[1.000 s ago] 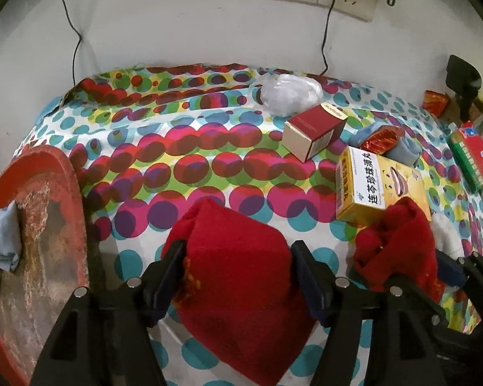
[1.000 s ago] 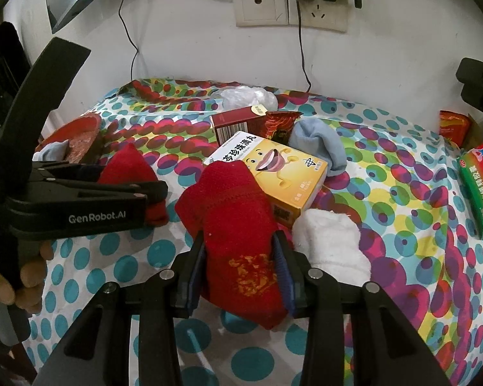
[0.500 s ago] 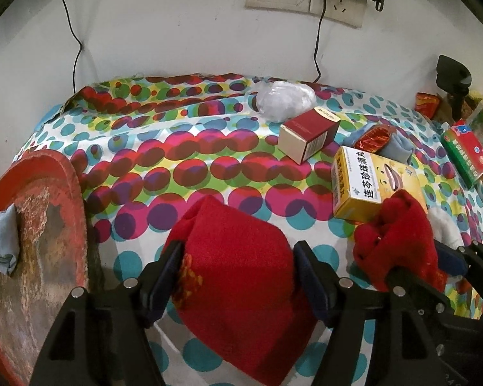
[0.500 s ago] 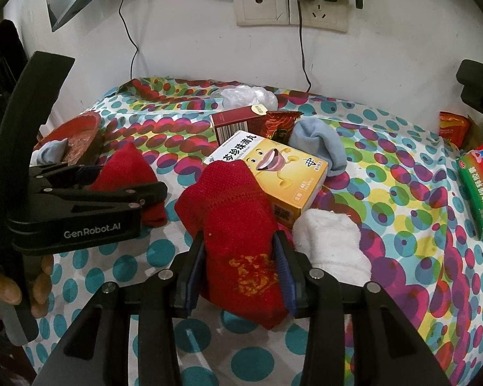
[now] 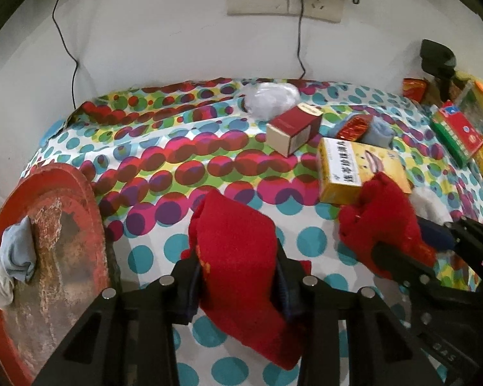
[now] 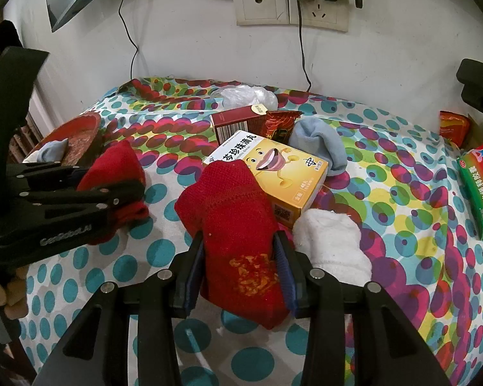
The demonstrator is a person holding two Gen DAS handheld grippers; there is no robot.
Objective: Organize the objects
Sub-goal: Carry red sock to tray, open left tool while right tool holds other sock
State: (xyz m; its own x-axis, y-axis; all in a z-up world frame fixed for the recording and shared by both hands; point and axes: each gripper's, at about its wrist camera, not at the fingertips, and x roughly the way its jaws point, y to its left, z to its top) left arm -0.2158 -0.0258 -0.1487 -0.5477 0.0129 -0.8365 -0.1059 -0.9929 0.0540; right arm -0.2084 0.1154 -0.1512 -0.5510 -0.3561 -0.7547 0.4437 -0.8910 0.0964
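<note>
Two red knitted socks sit in two grips. A second ago the left gripper (image 5: 238,276) stood wide around the left red sock (image 5: 238,251); now its jaws are closing and the pads press the soft cloth, which bunches narrower between them. The right gripper (image 6: 241,267) is unchanged, pinching the right red sock (image 6: 235,222) with its gold-stitched patch. Both socks lie on the dotted tablecloth (image 6: 402,193), glossy and wrinkled. At 1 o'clock from the right sock lies a yellow cardboard box (image 6: 286,177), at 3 o'clock a fluffy white sock (image 6: 331,241). A round, worn red tray (image 5: 48,241) at 9 o'clock of the left sock holds a pale blue sock (image 5: 16,254).
</note>
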